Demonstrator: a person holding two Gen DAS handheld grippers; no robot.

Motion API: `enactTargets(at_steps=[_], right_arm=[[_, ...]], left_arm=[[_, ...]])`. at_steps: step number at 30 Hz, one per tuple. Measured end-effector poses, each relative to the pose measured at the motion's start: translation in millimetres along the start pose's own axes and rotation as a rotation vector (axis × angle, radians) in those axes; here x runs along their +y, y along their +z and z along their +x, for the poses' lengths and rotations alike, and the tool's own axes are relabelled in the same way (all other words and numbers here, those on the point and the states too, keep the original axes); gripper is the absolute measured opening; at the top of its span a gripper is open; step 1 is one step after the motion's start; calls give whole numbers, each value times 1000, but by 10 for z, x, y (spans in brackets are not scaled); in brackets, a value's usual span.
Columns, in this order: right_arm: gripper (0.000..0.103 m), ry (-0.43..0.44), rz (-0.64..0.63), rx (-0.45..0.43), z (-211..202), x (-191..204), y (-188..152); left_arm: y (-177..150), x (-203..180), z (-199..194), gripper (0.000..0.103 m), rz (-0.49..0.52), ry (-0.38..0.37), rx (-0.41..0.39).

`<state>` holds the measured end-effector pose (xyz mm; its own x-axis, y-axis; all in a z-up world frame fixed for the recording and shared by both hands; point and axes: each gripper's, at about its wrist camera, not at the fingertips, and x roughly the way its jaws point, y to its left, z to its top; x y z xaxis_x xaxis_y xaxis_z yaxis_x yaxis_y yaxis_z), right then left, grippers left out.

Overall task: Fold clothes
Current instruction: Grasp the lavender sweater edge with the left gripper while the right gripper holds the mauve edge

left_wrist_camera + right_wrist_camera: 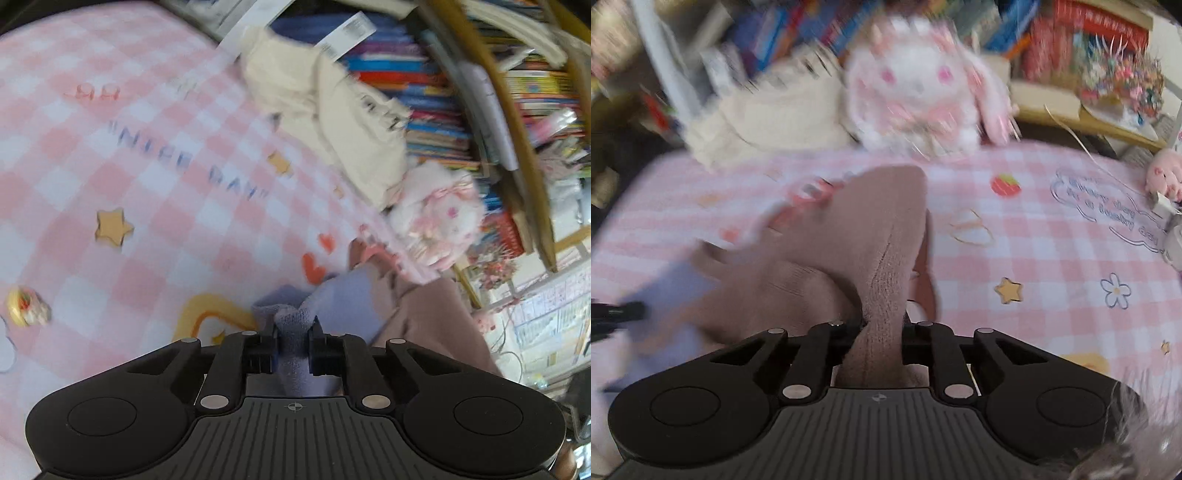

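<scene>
Knit garment (pixel 849 236), mauve with lilac part, lying on pink checked sheet (pixel 110 155) | left gripper (pixel 293 332) clenching lilac fold | right gripper (pixel 882 325) clenching mauve fold

At the bottom centre of the frame, the left gripper (pixel 293 334) has its jaws clamped on a bunched fold of lavender cloth (pixel 343 299). A brownish-pink garment (pixel 436 321) lies just right of it. Both rest on a pink checked sheet (pixel 110 155) printed with stars and hearts. A cream garment (pixel 332 110) and a white plush toy (pixel 439 218) lie at the upper right, before blurred bookshelves (pixel 424 85).
</scene>
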<state>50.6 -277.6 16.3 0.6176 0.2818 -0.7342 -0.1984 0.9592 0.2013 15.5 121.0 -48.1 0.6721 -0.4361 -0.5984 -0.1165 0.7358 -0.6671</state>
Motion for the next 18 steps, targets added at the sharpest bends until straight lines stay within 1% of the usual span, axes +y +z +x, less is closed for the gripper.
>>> enactTargets(at_steps=[1, 3, 6, 9, 11, 12, 14, 17, 18], right_arm=[[13, 39, 17, -39, -193, 6, -37], [13, 118, 73, -118, -598, -12, -107], [13, 268, 180, -259, -1253, -72, -251], [13, 407, 243, -350, -1686, -130, -332], [13, 495, 227, -407, -1864, -150, -372], [13, 519, 224, -438, -1920, -166, -389], [13, 549, 243, -475, -1961, -220, -410], [13, 584, 288, -520, -1959, -277, -442], [13, 597, 290, -531, -1957, -284, -448]], left_arm=[[32, -86, -106, 11, 44, -11, -25], [128, -304, -434, 11, 138, -63, -108], [295, -636, -1066, 11, 299, -114, -280], [445, -880, -1690, 11, 409, -171, -442], [505, -1053, -1990, 11, 482, -205, -540], [526, -1114, -2083, 11, 503, -223, -573], [567, -1234, -2269, 11, 545, -259, -638], [513, -1424, -2411, 11, 603, -311, -707], [500, -1465, -2436, 11, 612, -333, -718]])
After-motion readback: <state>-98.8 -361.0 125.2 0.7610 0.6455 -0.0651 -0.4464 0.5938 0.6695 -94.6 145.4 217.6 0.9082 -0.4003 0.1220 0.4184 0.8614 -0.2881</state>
